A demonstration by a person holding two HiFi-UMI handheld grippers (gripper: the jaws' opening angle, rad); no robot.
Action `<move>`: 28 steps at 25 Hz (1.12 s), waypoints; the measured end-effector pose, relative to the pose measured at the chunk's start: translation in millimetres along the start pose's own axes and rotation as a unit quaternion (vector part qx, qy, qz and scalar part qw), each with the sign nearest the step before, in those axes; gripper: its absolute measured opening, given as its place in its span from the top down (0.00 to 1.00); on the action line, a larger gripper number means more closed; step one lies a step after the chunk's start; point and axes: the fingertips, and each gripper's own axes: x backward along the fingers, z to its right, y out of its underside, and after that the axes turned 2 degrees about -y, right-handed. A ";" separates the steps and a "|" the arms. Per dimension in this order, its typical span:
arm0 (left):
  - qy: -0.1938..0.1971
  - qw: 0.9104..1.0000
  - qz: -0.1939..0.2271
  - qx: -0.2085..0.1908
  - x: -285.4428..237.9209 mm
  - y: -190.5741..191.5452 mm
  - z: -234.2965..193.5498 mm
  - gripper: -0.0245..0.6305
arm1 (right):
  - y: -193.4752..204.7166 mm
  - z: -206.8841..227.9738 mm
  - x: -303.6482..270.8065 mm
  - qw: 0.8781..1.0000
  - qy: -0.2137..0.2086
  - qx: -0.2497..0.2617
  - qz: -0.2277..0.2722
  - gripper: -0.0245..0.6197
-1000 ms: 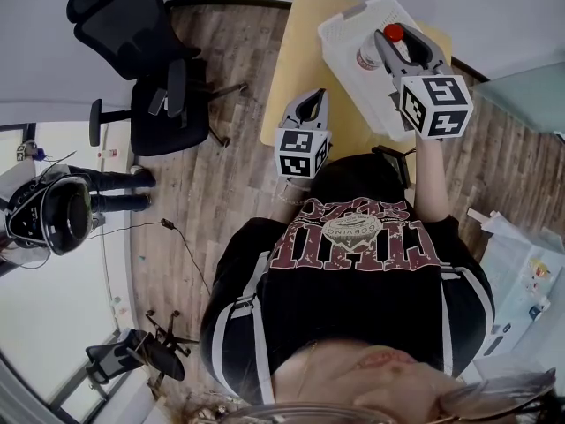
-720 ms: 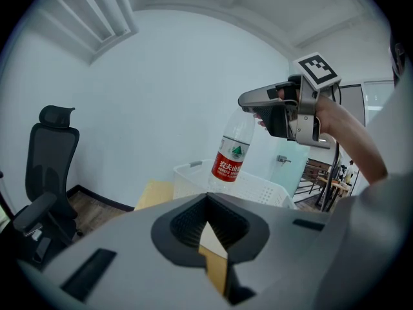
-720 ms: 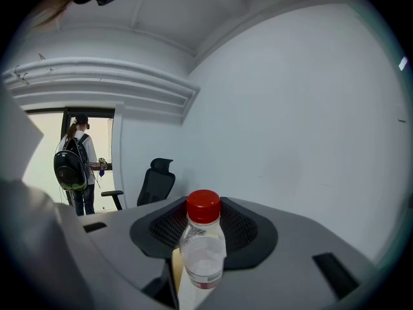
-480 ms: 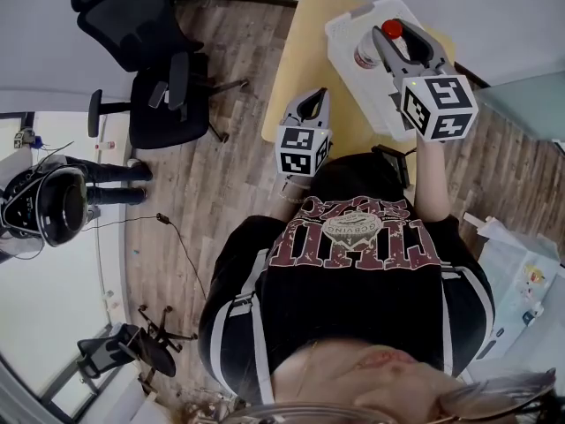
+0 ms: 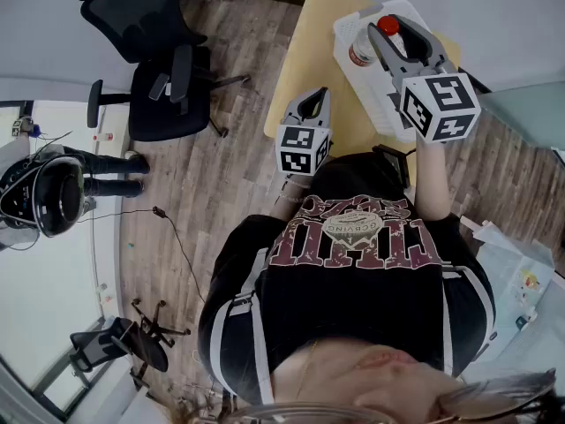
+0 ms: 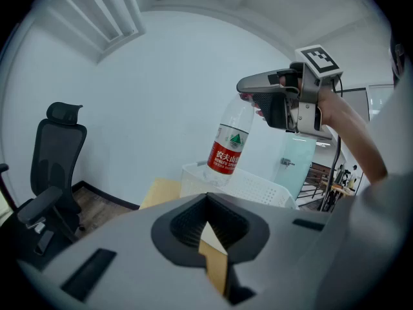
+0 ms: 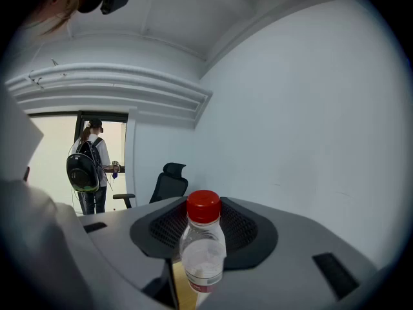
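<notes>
One red-capped bottle (image 7: 204, 250) between right tongs (image 5: 394, 37), seemingly over basket (image 5: 374, 95)

To your left a black office chair (image 5: 146, 56) stands on the wood floor (image 5: 212, 175), just beside the yellow table (image 5: 305, 60). Farther left a person (image 5: 106, 162) wearing a round black backpack (image 5: 40, 194) stands in the doorway. A thin cable (image 5: 177, 244) trails across the boards.
</notes>
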 end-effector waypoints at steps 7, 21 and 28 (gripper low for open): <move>-0.011 1.000 0.002 0.010 6.6 1.1 -9.4 0.89 | -6.0 -18.2 -8.2 1.000 -0.023 0.006 0.000 0.70; -0.026 0.999 0.000 0.018 16.4 4.4 -29.9 0.89 | 4.7 -48.4 -33.5 0.998 -0.059 0.001 -0.006 0.70; -0.029 0.999 -0.004 0.019 18.9 5.3 -38.6 0.89 | 18.1 -58.3 -46.1 0.998 -0.066 -0.001 -0.020 0.70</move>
